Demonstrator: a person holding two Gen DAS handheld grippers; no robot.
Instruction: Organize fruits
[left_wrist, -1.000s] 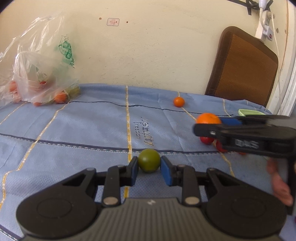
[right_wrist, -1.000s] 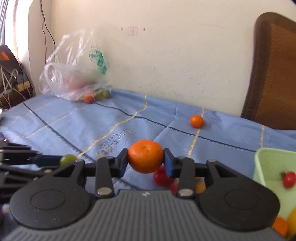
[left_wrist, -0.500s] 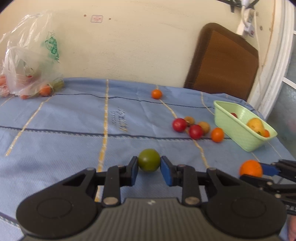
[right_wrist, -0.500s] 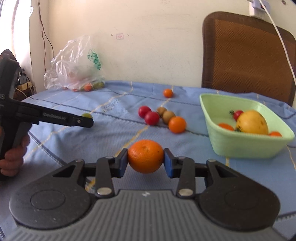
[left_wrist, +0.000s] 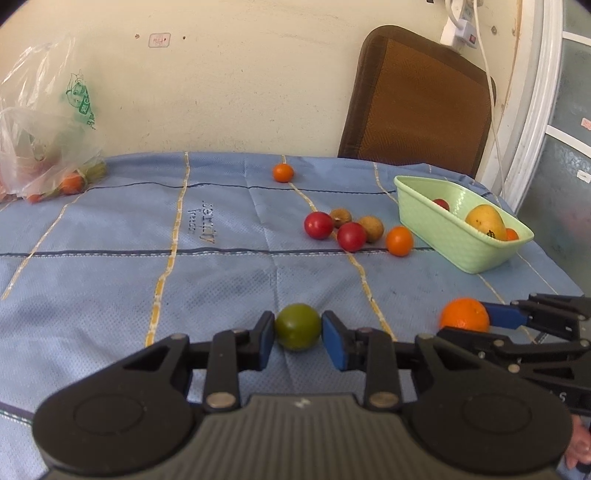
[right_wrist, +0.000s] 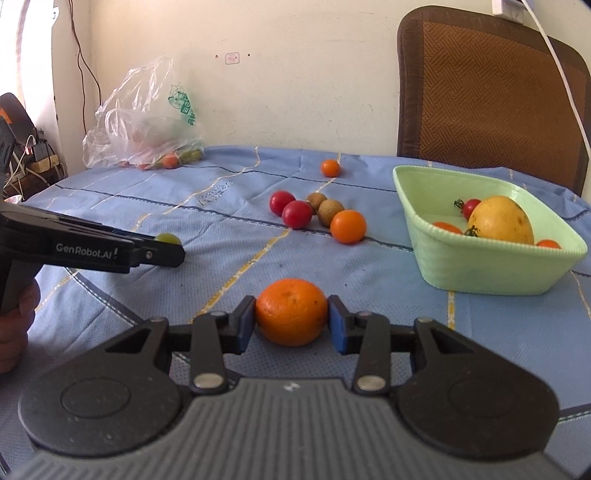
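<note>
We've got both hands loaded here: our left gripper (left_wrist: 298, 334) is clenched on a small green fruit (left_wrist: 297, 326), pads pressed to either side of it, carried above the blue cloth (left_wrist: 110, 258). Over on the other side, our right gripper (right_wrist: 291, 321) is clamped on the orange (right_wrist: 291, 311), squeezed between its blue pads, also above the cloth and just in front of the pale green basket (right_wrist: 461, 269). That basket sits at the right of the table and holds a big yellow fruit (right_wrist: 500, 219), a red tomato (right_wrist: 471, 206) and some small orange ones. Out on the cloth, left of the basket, a cluster lies loose: two red tomatoes (right_wrist: 290, 208), two brown fruits (right_wrist: 325, 206) and a small orange fruit (right_wrist: 348, 226), all touching or nearly so. Another little orange one (right_wrist: 330, 168) sits alone farther back, and a plastic bag (right_wrist: 147, 125) with more produce slumps against the wall at the far left.
</note>
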